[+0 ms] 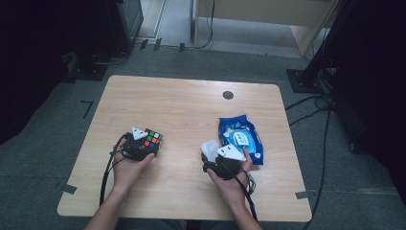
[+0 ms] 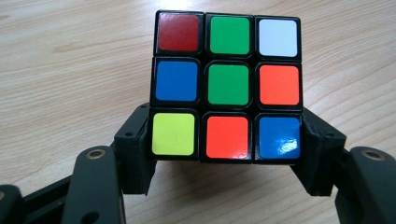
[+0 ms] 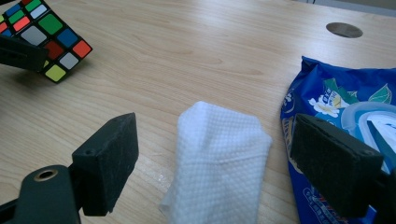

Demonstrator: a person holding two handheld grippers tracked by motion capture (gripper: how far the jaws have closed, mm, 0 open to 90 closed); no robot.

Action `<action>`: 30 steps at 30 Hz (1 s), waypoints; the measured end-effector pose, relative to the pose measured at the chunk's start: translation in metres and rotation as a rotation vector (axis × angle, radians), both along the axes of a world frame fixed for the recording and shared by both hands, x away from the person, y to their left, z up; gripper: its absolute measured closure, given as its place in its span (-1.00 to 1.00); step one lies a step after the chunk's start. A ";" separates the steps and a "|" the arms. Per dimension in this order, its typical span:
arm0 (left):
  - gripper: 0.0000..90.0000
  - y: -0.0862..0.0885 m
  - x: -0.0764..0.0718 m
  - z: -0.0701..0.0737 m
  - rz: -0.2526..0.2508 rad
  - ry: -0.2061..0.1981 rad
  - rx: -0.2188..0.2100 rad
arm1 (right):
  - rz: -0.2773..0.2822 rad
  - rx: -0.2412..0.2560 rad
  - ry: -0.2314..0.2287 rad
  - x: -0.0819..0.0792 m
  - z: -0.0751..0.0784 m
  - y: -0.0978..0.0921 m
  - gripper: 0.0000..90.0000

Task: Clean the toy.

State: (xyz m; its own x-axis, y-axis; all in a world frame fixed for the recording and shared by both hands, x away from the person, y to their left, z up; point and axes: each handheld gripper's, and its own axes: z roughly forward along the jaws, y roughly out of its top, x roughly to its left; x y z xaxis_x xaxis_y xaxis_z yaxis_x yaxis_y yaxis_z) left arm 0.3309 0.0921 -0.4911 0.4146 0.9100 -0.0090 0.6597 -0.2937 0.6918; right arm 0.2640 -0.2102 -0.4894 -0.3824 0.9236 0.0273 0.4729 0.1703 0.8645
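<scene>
Left gripper [image 2: 226, 154] clamping cube [image 2: 227, 88], right gripper [image 3: 219, 158] wide over wipe [image 3: 219, 163], wooden table [image 1: 182, 110], grey carpet.

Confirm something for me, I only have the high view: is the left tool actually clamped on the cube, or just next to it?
Observer: Clamped. In the left gripper view both jaws of the left tool press the cube's lower sides.
Operator: Right tool holding that white wipe?
Observer: No. The right tool is open, and the wipe lies on the table between its jaws, touching neither.
Operator: Is the cube lifted?
Observer: Looks so: the right gripper view shows it tilted, with shadow beneath it.
</scene>
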 end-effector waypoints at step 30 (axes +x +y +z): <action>-0.66 -0.030 -0.001 -0.019 0.064 0.024 0.014 | -0.019 -0.003 -0.005 -0.001 -0.001 0.000 -0.61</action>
State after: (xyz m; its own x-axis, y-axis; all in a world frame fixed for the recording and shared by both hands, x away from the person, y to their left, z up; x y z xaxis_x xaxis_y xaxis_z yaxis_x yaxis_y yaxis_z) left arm 0.3296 0.0624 -0.5102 0.3553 0.9347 -0.0059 0.6941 -0.2596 0.6715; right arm 0.2631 -0.2102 -0.4908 -0.3648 0.9308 0.0230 0.4717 0.1634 0.8665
